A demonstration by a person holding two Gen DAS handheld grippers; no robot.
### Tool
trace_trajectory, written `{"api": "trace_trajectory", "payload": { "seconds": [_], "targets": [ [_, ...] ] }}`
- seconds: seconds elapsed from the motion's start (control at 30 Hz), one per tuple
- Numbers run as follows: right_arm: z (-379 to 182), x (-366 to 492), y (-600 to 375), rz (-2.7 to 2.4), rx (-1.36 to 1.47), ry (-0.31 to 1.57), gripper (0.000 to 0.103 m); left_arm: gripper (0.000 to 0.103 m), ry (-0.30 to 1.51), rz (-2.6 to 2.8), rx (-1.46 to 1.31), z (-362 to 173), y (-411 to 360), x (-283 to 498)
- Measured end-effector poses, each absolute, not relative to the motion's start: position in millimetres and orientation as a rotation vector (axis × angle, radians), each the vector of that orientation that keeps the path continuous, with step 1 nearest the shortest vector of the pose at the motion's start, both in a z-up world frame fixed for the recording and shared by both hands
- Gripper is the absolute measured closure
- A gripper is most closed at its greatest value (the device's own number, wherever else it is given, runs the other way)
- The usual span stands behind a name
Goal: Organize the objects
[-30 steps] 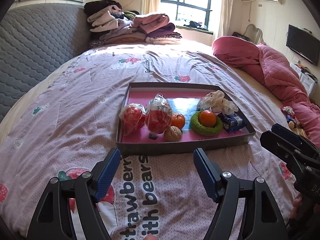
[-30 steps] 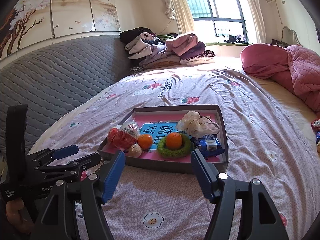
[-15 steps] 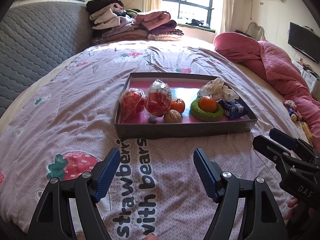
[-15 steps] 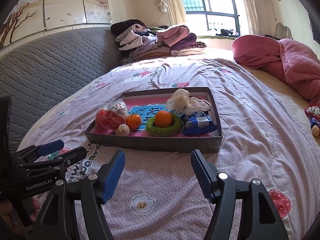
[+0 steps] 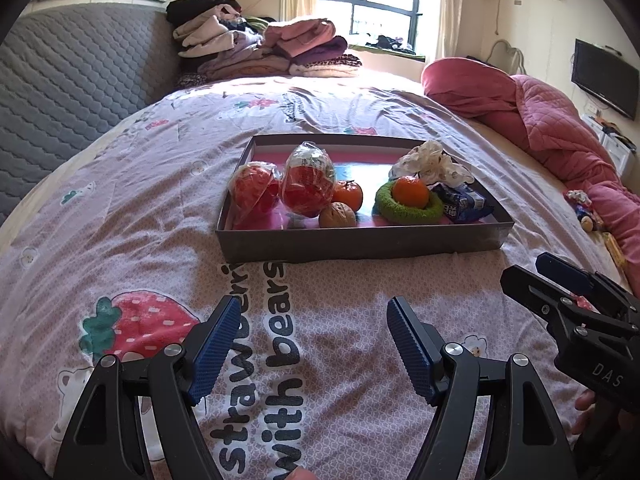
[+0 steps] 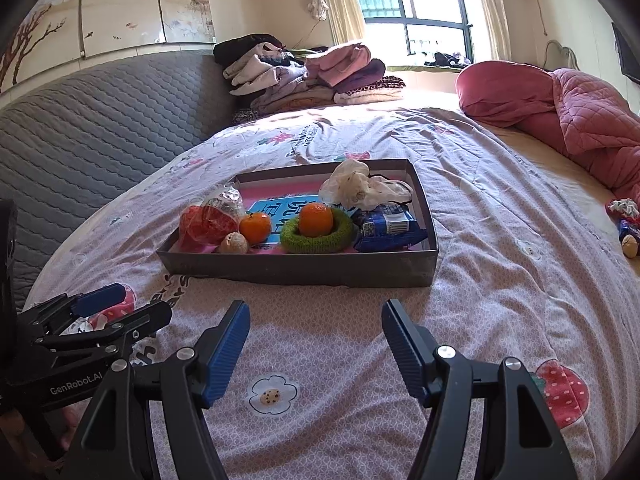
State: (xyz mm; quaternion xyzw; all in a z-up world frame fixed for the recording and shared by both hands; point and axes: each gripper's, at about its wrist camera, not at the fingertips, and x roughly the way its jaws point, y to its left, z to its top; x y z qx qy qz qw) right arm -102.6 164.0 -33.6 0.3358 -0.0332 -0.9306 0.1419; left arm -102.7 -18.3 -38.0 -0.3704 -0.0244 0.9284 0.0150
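A grey cardboard tray (image 5: 360, 244) (image 6: 304, 268) lies on the bed. In it sit two red fruits in clear wrap (image 5: 308, 184) (image 6: 208, 222), a small orange (image 5: 348, 196) (image 6: 255, 227), a walnut (image 5: 337, 216) (image 6: 233, 244), a green knitted ring (image 5: 408, 210) (image 6: 316, 240) with an orange (image 5: 410, 192) (image 6: 316, 220) in it, a blue packet (image 5: 462, 202) (image 6: 386, 228) and a crumpled white bag (image 5: 430, 164) (image 6: 360, 188). My left gripper (image 5: 312, 328) and right gripper (image 6: 316, 328) hover open and empty over the quilt, short of the tray's near wall.
A pink strawberry-print quilt (image 5: 140, 208) covers the bed. Folded clothes (image 5: 260, 48) are piled at the far end by a grey padded headboard (image 5: 60, 88). A red quilted blanket (image 5: 540, 120) is heaped on the right, with small toys (image 6: 626, 224) near it.
Both grippers have sunk toward the quilt, so the tray now sits higher in both views. Their jaws stay as wide as before.
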Motion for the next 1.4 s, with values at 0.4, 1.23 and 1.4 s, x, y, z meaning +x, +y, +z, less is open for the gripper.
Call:
{"api": "trace_trajectory", "payload": {
  "seconds": [0.4,1.23,1.4],
  "targets": [
    [-43.9,-105.5,166.3,-2.671,1.008,-0.113,0.035,0.026,-0.104,2.881,-1.188,-49.1,-21.3,-107.0],
    [-50.7,-102.6,157.5,-2.640,1.031,-0.081,0.035,0.026,-0.082,2.901,-1.192,-51.6,-21.8,-107.4],
    [-51.9,-103.3,157.0,-2.637,1.040,-0.078,0.035,0.026,-0.094,2.892,-1.209,-54.1,-22.7,-108.2]
  ]
}}
